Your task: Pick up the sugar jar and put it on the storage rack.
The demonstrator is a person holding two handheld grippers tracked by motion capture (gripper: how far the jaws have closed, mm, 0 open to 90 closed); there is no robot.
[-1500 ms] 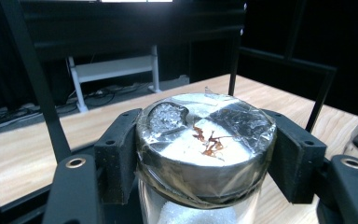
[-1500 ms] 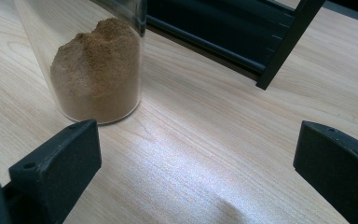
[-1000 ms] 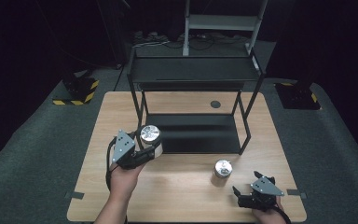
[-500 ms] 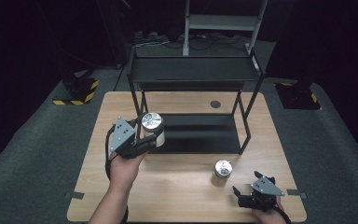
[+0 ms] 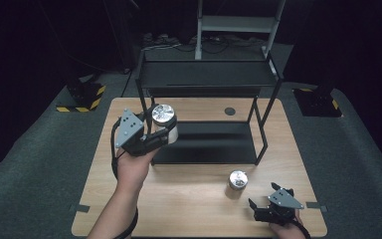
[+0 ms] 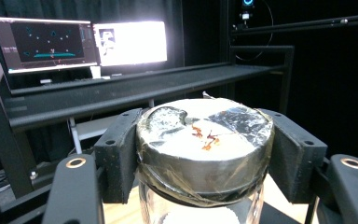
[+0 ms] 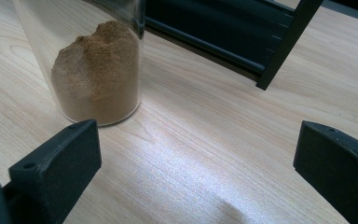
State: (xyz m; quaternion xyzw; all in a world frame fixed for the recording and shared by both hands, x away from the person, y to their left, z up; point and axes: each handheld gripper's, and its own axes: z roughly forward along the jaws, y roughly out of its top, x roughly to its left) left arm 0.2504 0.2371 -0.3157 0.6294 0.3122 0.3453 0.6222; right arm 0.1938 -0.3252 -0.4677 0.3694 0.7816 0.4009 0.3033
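My left gripper is shut on a glass jar with a silver foil lid, held in the air at the left front of the black two-tier shelf. In the left gripper view the jaws clamp both sides of the lid of this held jar, and white powder shows in the glass below. A second jar with a silver lid stands on the table at the front right; the right gripper view shows brown powder in this jar. My right gripper rests near the table's front edge, open, a little right of that jar.
The wooden table carries the black shelf with a low tier and a top tier. A small dark disc lies on the table behind the shelf. Monitors glow beyond the shelf.
My left gripper has lifted the jar upward and slightly toward the shelf. The right gripper and the second jar have stayed put.
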